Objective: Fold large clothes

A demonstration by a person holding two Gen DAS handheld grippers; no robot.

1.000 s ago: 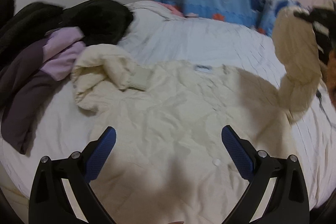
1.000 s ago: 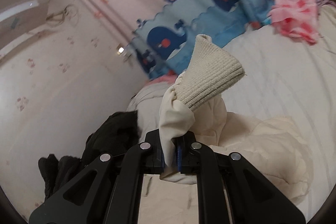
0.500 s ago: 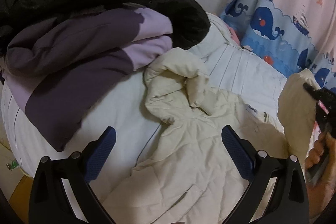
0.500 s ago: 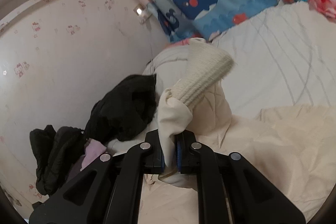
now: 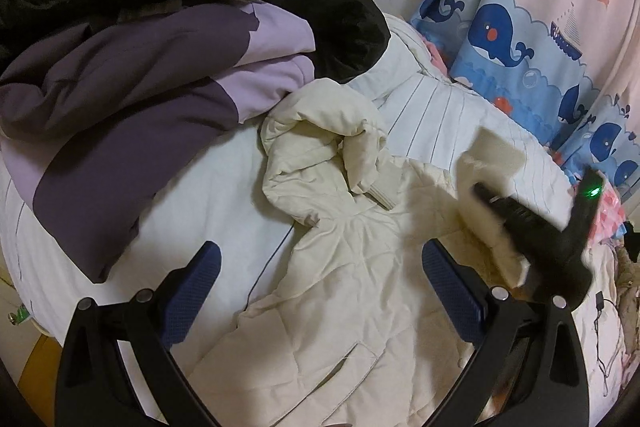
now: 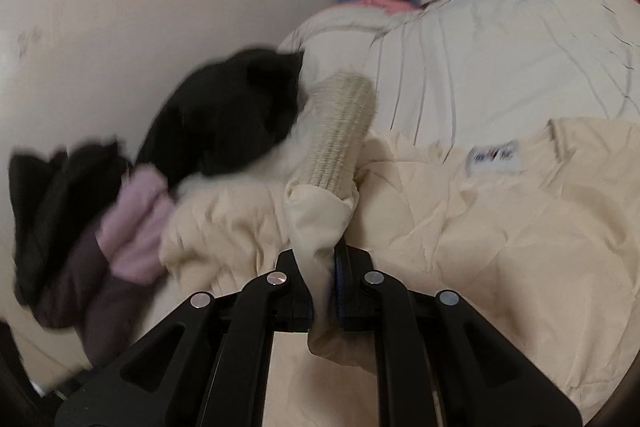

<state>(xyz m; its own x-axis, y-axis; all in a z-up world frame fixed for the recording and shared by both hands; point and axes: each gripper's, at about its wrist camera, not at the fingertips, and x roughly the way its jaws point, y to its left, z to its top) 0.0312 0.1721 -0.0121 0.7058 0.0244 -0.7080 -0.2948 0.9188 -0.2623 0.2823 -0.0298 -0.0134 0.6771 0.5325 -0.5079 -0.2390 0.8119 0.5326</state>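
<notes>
Right claw (image 6: 322, 291) grips the cream jacket's (image 5: 360, 287) sleeve (image 6: 320, 211) over its body; left claw (image 5: 320, 291) hangs open above the jacket on the bed (image 5: 200, 195). Folding barely begun: other sleeve bunched ahead.

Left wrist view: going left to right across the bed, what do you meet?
Purple jacket → crumpled cream sleeve of the cream coat → right gripper, blurred, shut on the coat's other sleeve → whale curtain beyond the bed's far edge.

A white striped bed (image 5: 448, 107) stands beside whale-print curtains (image 5: 500, 39).
</notes>
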